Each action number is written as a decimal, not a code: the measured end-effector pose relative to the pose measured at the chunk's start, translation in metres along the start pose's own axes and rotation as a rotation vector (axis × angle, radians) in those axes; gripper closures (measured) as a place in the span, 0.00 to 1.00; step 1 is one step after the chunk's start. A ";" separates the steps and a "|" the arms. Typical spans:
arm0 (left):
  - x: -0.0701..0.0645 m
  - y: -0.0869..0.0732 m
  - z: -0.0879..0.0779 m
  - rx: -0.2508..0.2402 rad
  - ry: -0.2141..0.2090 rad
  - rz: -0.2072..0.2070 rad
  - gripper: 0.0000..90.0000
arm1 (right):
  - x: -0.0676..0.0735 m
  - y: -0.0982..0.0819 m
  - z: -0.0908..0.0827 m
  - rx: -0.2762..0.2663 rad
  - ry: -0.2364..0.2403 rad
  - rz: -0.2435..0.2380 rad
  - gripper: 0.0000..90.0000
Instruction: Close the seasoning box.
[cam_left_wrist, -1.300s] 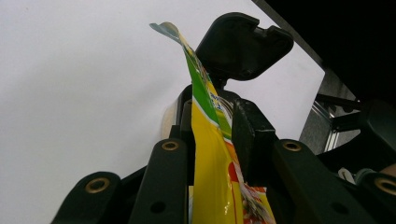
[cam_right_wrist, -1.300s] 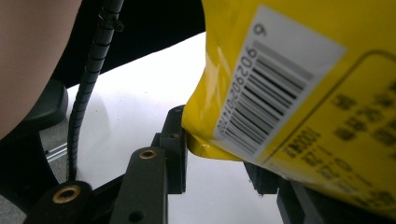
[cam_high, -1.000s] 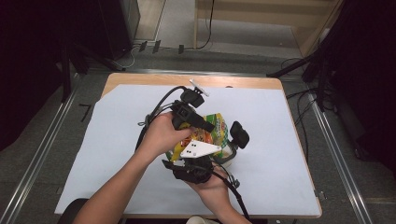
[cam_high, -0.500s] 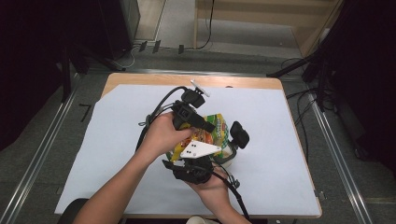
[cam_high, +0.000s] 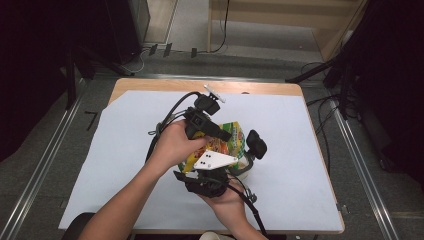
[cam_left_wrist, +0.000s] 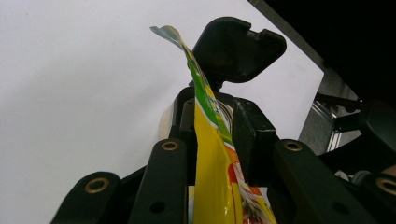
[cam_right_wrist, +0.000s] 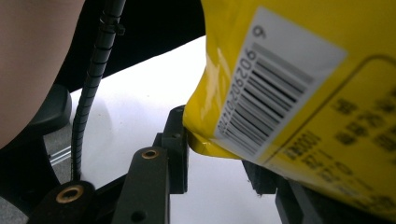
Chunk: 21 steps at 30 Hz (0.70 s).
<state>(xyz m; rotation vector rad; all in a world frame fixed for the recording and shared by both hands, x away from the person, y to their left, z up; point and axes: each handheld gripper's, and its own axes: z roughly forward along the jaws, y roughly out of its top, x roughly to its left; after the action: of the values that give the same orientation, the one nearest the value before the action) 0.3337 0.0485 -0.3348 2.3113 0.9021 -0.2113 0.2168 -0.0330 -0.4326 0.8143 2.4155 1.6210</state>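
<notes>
With both tongs, left (cam_left_wrist: 212, 128) and right (cam_right_wrist: 215, 154), clenched on the glossy yellow-and-green plastic snack packet (cam_high: 227, 145) held above the white-covered counter (cam_high: 310, 165) centre, pull steadily toward ten and four o'clock, keeping grips near the seal.

Fixed high view from above the person's side, tilted forward and down over the whole table (cam_high: 300, 150), left gripper view and right gripper view riding close along their jaws, all sharing the yellow packet (cam_high: 231, 137) (cam_left_wrist: 212, 168) (cam_right_wrist: 299, 84)
</notes>
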 end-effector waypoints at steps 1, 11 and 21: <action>0.000 0.000 0.000 0.002 -0.001 -0.002 0.84 | 0.000 0.000 0.000 0.002 0.004 0.006 0.73; 0.002 0.000 0.006 0.019 0.013 -0.003 0.85 | -0.002 -0.003 0.002 0.008 -0.005 0.011 0.73; 0.001 0.000 0.007 0.014 0.010 0.000 0.85 | -0.003 -0.003 0.002 0.009 -0.007 0.017 0.74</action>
<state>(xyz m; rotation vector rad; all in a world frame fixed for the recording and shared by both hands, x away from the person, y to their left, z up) 0.3354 0.0449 -0.3406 2.3267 0.9081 -0.2069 0.2191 -0.0334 -0.4371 0.8429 2.4195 1.6122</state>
